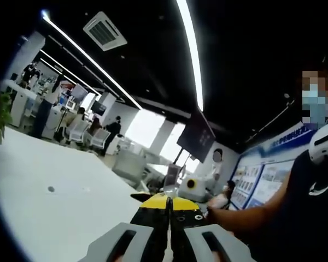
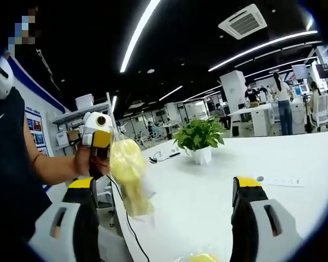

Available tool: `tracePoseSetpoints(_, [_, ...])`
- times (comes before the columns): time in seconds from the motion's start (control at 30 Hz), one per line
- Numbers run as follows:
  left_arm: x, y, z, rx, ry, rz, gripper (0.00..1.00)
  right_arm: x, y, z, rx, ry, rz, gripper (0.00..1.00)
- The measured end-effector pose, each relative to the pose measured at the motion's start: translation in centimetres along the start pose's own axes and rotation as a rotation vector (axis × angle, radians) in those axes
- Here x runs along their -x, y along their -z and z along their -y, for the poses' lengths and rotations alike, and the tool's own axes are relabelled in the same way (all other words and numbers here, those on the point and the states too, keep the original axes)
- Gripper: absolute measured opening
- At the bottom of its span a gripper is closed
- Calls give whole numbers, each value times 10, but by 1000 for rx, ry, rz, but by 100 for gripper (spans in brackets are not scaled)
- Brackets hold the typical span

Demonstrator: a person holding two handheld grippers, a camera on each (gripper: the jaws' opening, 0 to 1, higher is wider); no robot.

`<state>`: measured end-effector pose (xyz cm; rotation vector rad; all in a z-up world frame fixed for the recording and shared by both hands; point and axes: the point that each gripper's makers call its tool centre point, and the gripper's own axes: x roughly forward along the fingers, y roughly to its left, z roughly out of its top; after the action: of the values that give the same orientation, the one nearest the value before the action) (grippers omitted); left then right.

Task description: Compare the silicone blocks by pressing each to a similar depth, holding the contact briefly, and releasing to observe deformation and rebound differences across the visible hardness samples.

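**Right gripper view: a pale yellow bagged object hung from the other hand-held gripper above a white tabletop**

In the right gripper view, the right hand-held gripper (image 2: 169,218) stood wide open, its two black jaws with yellow tips far apart and nothing between them. Coming in from the left of that view, the left hand-held gripper (image 2: 98,141) was held up in a person's hand (image 2: 82,161). Hanging from it was a soft, pale yellow object (image 2: 128,174) in what looked like clear crinkled plastic; it was elongated, lumpy and drooping, and hung in the air above the near edge of the tabletop (image 2: 273,164). Whether it was one of the silicone blocks could not be told. A second yellow shape (image 2: 201,257) showed at the bottom edge of the view, cut off and blurred. Farther back on the white tabletop stood a potted green plant (image 2: 199,139) in a white pot, with a dark cable lying beside it.

In the left gripper view, the left hand-held gripper (image 1: 170,204) had its yellow-tipped jaws pressed together, closed. What they clamped could not be seen there. The white tabletop (image 1: 49,202) spread out to the left, and the person's forearm (image 1: 246,215) reached in from the right.
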<state>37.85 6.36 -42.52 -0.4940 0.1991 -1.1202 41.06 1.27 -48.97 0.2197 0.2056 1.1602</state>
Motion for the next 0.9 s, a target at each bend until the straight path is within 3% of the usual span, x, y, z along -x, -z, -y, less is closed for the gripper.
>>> tracePoseSetpoints(0.23, [2,3,-10,28,-24,14,0,3,4,4,39,20,-17,96])
tracePoseSetpoints(0.33, [1,9,-16,51,-42,8,0,9,8,13,66,64,-24,96])
tracePoseSetpoints(0.5, [3,17,-26,90,-60,-1,0,28,18,32,71,149,-30,96])
tracePoseSetpoints(0.9, [3,23,-38,146,-86,5,0,77,37,54,70,291,-25,96])
